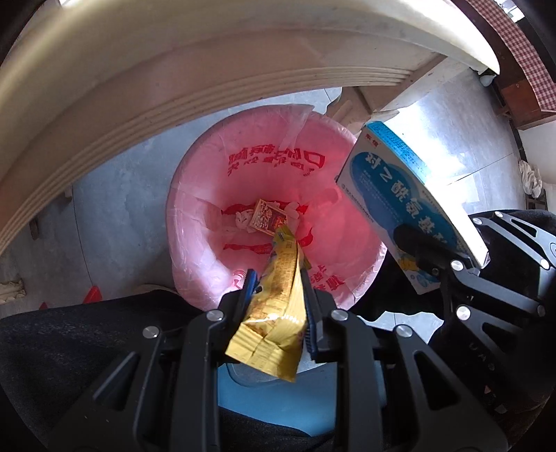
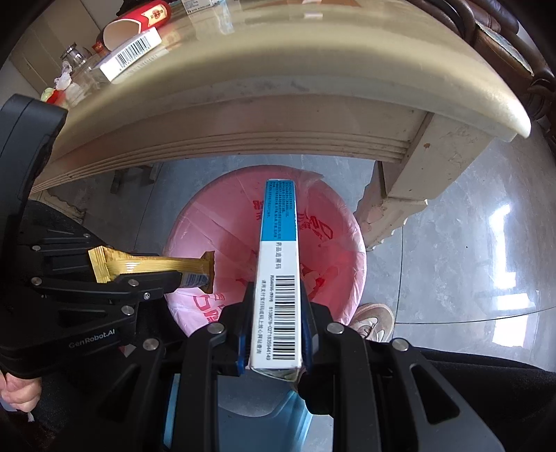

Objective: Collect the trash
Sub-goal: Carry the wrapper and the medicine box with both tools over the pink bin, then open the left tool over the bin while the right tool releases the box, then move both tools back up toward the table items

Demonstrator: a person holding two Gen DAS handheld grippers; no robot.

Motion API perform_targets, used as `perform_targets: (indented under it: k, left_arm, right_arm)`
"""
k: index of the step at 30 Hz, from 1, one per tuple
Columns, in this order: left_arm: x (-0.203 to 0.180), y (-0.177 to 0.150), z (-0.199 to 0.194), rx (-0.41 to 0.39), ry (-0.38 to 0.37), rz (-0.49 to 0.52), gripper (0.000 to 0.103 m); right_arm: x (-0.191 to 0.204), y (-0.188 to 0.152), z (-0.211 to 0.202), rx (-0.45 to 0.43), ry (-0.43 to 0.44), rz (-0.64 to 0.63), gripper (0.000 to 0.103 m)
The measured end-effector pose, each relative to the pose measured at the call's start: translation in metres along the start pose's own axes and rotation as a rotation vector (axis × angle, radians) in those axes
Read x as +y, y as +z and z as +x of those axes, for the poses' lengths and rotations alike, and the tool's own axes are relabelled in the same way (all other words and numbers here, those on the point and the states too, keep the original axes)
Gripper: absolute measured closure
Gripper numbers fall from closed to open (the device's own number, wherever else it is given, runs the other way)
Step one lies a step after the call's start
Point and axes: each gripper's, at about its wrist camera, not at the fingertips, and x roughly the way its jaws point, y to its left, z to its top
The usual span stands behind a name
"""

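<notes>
A bin lined with a pink bag (image 1: 208,194) (image 2: 347,243) stands on the floor under the table edge. A small brown box (image 1: 266,217) and crumpled paper lie at its bottom. My left gripper (image 1: 278,278) (image 2: 194,278) is shut on a yellow snack wrapper (image 1: 278,295) (image 2: 153,264) and holds it over the bin's near rim. My right gripper (image 2: 278,295) (image 1: 427,250) is shut on a blue and white medicine box (image 2: 278,264) (image 1: 399,180), held over the bin's opening.
A cream table (image 2: 278,104) overhangs the bin, its leg (image 2: 399,180) to the right. On the table lie a white barcode box (image 2: 132,57) and a red carton (image 2: 139,17). A shoe (image 2: 373,318) stands by the bin on the grey floor.
</notes>
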Motion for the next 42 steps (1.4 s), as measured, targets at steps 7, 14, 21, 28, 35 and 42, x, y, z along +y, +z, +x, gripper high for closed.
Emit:
perform_targets:
  k: [7, 14, 21, 28, 35, 42]
  left_arm:
    - [0.012, 0.009, 0.029, 0.051, 0.000, -0.044, 0.079]
    - [0.013, 0.016, 0.057, 0.111, -0.005, -0.062, 0.079]
    - [0.020, 0.021, 0.077, 0.163, -0.003, -0.086, 0.079]
    - [0.017, 0.022, 0.077, 0.160, 0.020, -0.065, 0.056]
    - [0.024, 0.025, 0.080, 0.179, 0.038, -0.097, 0.046]
    - [0.023, 0.025, 0.076, 0.171, 0.071, -0.089, 0.043]
  right_arm:
    - [-0.009, 0.007, 0.035, 0.066, 0.016, 0.019, 0.081]
    - [-0.010, 0.013, 0.064, 0.122, 0.031, 0.019, 0.081]
    - [-0.015, 0.020, 0.081, 0.153, 0.057, 0.021, 0.081]
    - [-0.021, 0.018, 0.083, 0.145, 0.051, 0.046, 0.073]
    - [-0.029, 0.020, 0.081, 0.132, 0.037, 0.082, 0.050]
    - [-0.028, 0.021, 0.077, 0.127, 0.026, 0.080, 0.044]
